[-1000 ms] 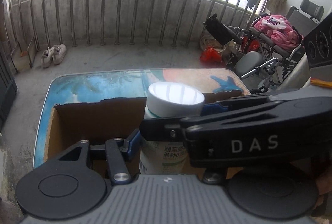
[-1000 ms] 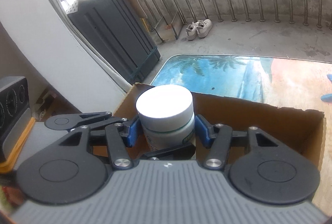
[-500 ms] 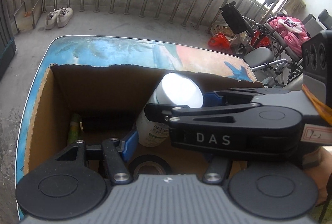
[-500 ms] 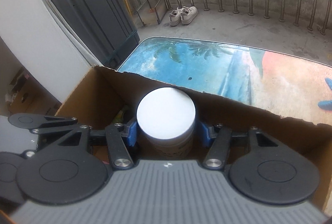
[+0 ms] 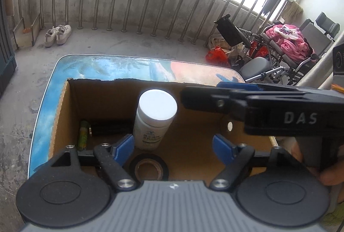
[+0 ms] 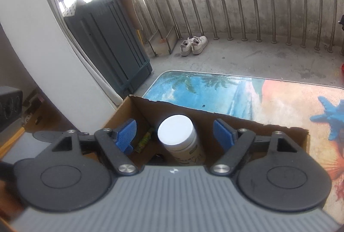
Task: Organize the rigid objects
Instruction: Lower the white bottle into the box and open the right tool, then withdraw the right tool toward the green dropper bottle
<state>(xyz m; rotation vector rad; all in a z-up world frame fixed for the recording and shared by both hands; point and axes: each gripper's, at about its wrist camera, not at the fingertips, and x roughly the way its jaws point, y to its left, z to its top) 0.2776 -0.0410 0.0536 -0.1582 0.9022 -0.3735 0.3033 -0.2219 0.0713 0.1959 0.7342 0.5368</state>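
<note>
A white-lidded bottle (image 5: 154,118) (image 6: 178,137) stands upright inside an open cardboard box (image 5: 62,107) (image 6: 279,131) on a table with a beach print (image 5: 96,66). My left gripper (image 5: 173,148) hovers over the box, its jaws opening. The bottle stands between the blue pads, nearer the left one, and neither pad presses on it. My right gripper (image 6: 175,135) is also opening around the bottle, with gaps on both sides. In the left wrist view it reaches in from the right as a black arm (image 5: 204,92).
Also in the box are a black tape roll (image 5: 149,168), a green tube (image 5: 83,135) and a dark object (image 5: 111,127). White shoes (image 5: 58,35) and a railing lie beyond the table, a wheelchair (image 5: 279,55) to the right and a dark cabinet (image 6: 107,43) to the left.
Both grippers carried the bottle down into the box, then let go. Their jaws have spread wide and they have drawn back and up. The bottle now stands free.
</note>
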